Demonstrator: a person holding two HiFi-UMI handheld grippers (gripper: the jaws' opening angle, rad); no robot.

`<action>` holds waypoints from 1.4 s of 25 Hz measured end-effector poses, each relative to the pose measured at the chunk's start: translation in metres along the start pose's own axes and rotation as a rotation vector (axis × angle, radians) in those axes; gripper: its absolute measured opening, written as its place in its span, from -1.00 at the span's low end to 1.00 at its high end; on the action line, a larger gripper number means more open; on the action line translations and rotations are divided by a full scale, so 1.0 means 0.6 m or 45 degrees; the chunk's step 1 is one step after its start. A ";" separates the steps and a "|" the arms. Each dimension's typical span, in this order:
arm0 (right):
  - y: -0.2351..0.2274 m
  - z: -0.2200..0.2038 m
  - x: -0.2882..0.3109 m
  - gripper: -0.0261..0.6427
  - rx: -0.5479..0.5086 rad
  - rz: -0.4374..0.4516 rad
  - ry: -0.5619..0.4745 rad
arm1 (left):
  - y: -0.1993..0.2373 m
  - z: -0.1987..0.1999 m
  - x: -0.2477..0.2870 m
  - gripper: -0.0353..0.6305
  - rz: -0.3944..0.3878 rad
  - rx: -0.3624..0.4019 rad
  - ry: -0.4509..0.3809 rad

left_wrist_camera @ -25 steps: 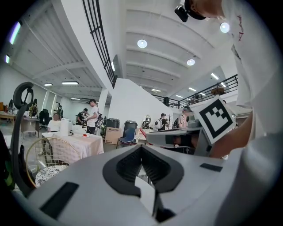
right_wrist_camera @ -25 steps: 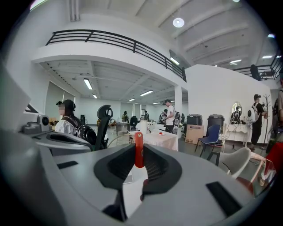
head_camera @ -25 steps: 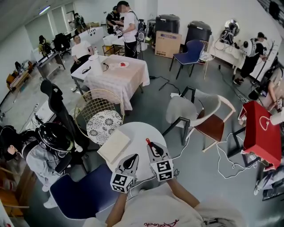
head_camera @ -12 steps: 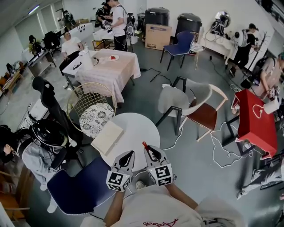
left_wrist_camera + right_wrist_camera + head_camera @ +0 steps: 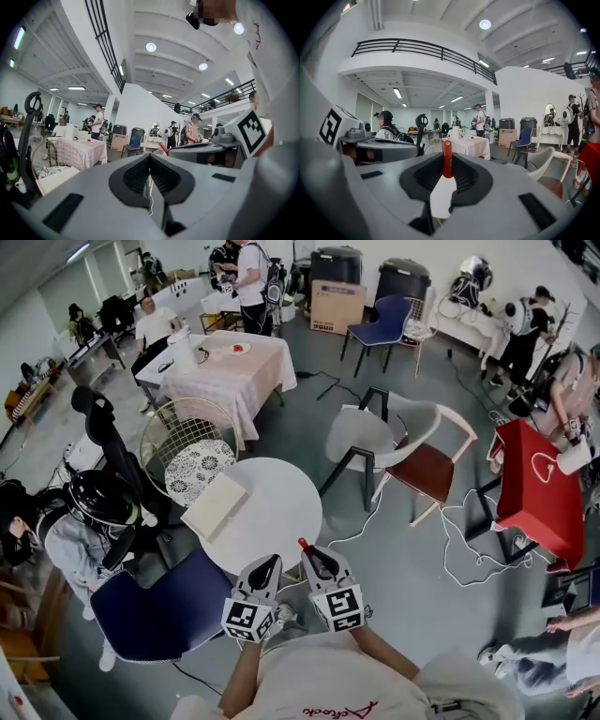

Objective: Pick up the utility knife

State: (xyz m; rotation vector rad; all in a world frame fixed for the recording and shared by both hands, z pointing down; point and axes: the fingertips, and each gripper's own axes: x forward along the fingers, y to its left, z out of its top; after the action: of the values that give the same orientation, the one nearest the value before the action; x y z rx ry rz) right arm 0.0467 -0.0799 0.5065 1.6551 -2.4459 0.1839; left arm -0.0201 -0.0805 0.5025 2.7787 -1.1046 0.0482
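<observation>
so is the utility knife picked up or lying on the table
Picked up: the right hand-held gripper is shut on the utility knife, whose red end pokes out between the jaws.

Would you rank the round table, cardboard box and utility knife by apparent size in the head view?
round table
cardboard box, shrunk by distance
utility knife, only its red tip showing

right tongs (image 5: pixel 315 559) hold utility knife (image 5: pixel 303 545) at round table (image 5: pixel 272 502) edge
</observation>
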 end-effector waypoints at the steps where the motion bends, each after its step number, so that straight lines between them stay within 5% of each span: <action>1: 0.000 -0.007 -0.015 -0.73 0.000 0.006 0.005 | -0.016 -0.006 -0.006 -0.86 0.004 -0.002 0.004; 14: 0.026 -0.074 -0.199 -0.73 -0.002 0.096 0.026 | -0.206 -0.062 -0.099 -0.86 0.077 -0.023 0.022; 35: 0.033 -0.070 -0.251 -0.73 -0.027 0.144 -0.029 | -0.260 -0.054 -0.120 -0.86 0.106 0.014 -0.022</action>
State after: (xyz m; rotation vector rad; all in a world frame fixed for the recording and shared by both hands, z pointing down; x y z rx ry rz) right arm 0.0865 0.0723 0.5144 1.5196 -2.5506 0.1544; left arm 0.0352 0.0852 0.5084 2.7461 -1.2276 0.0398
